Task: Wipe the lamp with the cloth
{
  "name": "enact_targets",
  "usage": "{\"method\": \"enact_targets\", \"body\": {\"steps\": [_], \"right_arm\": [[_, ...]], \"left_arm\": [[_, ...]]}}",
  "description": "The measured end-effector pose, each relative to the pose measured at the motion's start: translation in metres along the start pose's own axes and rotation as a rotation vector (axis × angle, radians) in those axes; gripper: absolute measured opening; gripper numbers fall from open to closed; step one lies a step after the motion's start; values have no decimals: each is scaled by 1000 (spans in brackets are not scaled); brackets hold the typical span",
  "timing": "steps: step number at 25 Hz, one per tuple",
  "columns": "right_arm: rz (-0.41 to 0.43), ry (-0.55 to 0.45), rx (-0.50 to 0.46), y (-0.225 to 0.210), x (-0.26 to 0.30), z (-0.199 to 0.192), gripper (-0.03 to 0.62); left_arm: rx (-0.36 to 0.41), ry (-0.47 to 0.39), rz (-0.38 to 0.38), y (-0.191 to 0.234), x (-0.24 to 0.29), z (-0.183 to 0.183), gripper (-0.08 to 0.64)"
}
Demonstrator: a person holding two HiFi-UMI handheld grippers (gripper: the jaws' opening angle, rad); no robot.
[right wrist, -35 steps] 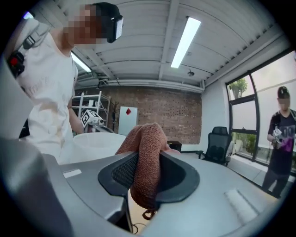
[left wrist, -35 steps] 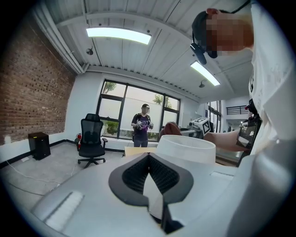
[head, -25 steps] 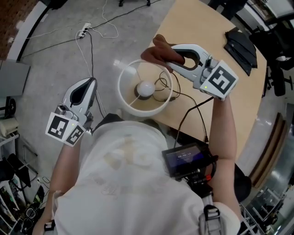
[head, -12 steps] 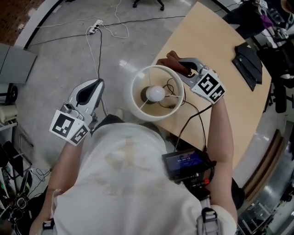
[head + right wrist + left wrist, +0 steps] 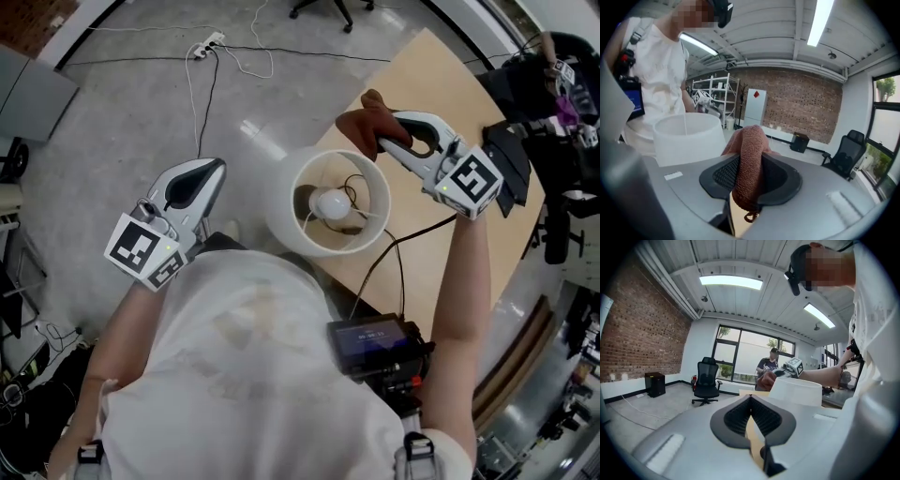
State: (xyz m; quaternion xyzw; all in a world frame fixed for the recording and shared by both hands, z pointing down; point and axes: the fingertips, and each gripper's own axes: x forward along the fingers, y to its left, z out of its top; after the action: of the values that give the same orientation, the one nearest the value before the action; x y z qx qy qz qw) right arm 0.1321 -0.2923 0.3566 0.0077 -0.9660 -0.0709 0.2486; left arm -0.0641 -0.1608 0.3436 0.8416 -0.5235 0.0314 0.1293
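Note:
A white lamp (image 5: 292, 192) with a round open shade and a lit-looking bulb (image 5: 334, 202) stands on the near corner of a wooden table (image 5: 441, 89). My right gripper (image 5: 386, 129) is shut on a brown cloth (image 5: 362, 122), which hangs at the shade's far right rim; contact cannot be told. In the right gripper view the cloth (image 5: 749, 150) fills the gap of that gripper (image 5: 749, 164), with the shade (image 5: 686, 136) to its left. My left gripper (image 5: 214, 171) hovers over the floor left of the lamp, shut and empty (image 5: 751, 401); the shade (image 5: 797, 391) lies ahead of it.
The lamp's black cord (image 5: 386, 251) runs over the table's near edge. A black object (image 5: 511, 164) lies at the table's right side. A power strip (image 5: 208, 44) with cables lies on the grey floor. An office chair (image 5: 707, 378) and a person (image 5: 771, 364) are far off.
The right gripper with the cloth has shifted a little to the right along the shade's far rim. The left gripper has stayed in place.

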Motion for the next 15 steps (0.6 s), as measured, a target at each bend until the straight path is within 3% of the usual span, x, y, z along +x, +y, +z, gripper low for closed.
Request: {"method": "enact_targets", "body": {"steps": [3,6,11,15], "right_arm": [[132,-68,-31,2,0,45,133],[258,-9,-83,16,10,58,133],[389,180,-205,34,47,32,133],[419,299,-284,36,74,1,132]], "left_arm": [[-15,-8,10,7,-5,-1,2],[-3,-13,25,10,-13,-3,2],[22,-17,61,12,-27,-3,2],[11,-16,100,17,-40,-5,2]]}}
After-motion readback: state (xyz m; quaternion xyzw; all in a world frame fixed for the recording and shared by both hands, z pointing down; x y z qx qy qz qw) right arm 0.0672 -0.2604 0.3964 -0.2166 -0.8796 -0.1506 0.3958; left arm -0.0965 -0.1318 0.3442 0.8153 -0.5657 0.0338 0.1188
